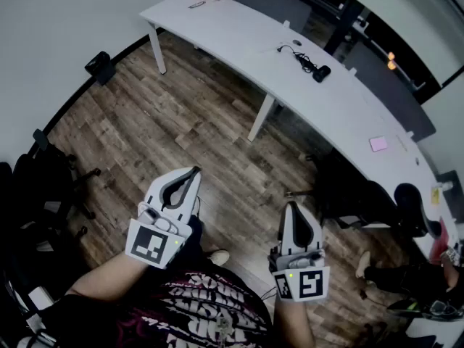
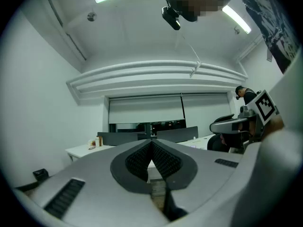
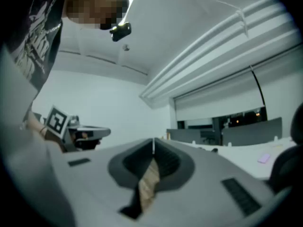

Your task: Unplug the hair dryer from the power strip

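While the person stands on the wood floor (image 1: 181, 122), well apart from the long white table (image 1: 239, 31), the unplugging has not yet started. Both tools are held out level over the floor. The left gripper (image 1: 193, 172) has its jaws together with nothing between them, and the right gripper (image 1: 292, 206) is likewise closed and empty. Far off on the table lies a small dark object, likely the hair dryer (image 1: 321, 72), with a thin black cord (image 1: 296, 52) trailing from it. The power strip cannot be made out at this range.

To do this step well, walk up to the table first and find where the cord meets the strip. Then part one pair of jaws, grip the plug body rather than the cord, and steady the strip with the other gripper.
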`<action>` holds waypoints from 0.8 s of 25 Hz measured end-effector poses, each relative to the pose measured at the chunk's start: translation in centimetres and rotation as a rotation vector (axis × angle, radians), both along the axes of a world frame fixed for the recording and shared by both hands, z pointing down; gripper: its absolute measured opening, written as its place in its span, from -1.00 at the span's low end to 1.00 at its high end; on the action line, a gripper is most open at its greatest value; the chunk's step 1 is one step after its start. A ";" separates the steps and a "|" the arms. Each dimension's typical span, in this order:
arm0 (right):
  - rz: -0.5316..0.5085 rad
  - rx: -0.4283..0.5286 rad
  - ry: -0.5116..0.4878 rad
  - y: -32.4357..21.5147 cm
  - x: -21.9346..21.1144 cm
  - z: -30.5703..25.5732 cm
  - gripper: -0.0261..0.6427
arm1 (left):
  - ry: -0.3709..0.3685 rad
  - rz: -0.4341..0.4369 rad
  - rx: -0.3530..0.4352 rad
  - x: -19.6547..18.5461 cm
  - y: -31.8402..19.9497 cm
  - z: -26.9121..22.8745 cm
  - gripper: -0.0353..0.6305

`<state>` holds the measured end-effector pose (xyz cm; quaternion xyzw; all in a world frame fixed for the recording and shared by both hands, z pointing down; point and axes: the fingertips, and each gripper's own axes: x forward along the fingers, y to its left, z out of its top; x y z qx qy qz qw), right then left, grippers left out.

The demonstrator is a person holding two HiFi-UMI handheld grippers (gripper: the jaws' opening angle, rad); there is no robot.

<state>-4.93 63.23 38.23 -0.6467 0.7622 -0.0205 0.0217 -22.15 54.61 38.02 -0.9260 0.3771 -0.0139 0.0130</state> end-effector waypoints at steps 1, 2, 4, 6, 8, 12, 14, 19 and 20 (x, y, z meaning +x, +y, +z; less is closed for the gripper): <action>-0.003 0.001 -0.007 -0.9 -0.1 0.0 -0.82 | 0.001 0.007 0.001 0.3 -0.7 0.1 -0.82; -0.007 0.002 -0.014 -1.8 -0.3 0.0 -0.82 | 0.001 0.013 0.002 0.6 -1.4 0.1 -0.82; -0.012 0.005 -0.025 -3.8 -0.5 0.1 -0.82 | -0.004 0.022 0.009 1.2 -3.1 0.3 -0.82; -0.009 0.002 -0.030 -6.2 -0.6 0.3 -0.81 | -0.012 0.035 0.021 1.9 -5.0 0.5 -0.82; -0.007 -0.005 -0.039 -8.7 -0.9 0.6 -0.81 | -0.023 0.062 0.027 2.5 -7.0 0.8 -0.82; -0.026 -0.015 -0.050 -14.0 -1.9 1.0 -0.81 | -0.040 0.101 0.035 3.0 -11.6 1.2 -0.82; -0.035 -0.023 -0.049 -16.4 -2.6 1.2 -0.81 | -0.059 0.118 0.058 2.8 -14.0 1.2 -0.82; -0.039 -0.057 -0.035 -20.9 -3.4 1.7 -0.81 | -0.073 0.126 0.063 1.9 -18.3 1.6 -0.82; -0.037 -0.062 -0.034 -21.6 -3.4 1.8 -0.81 | -0.075 0.125 0.064 1.7 -19.1 1.7 -0.82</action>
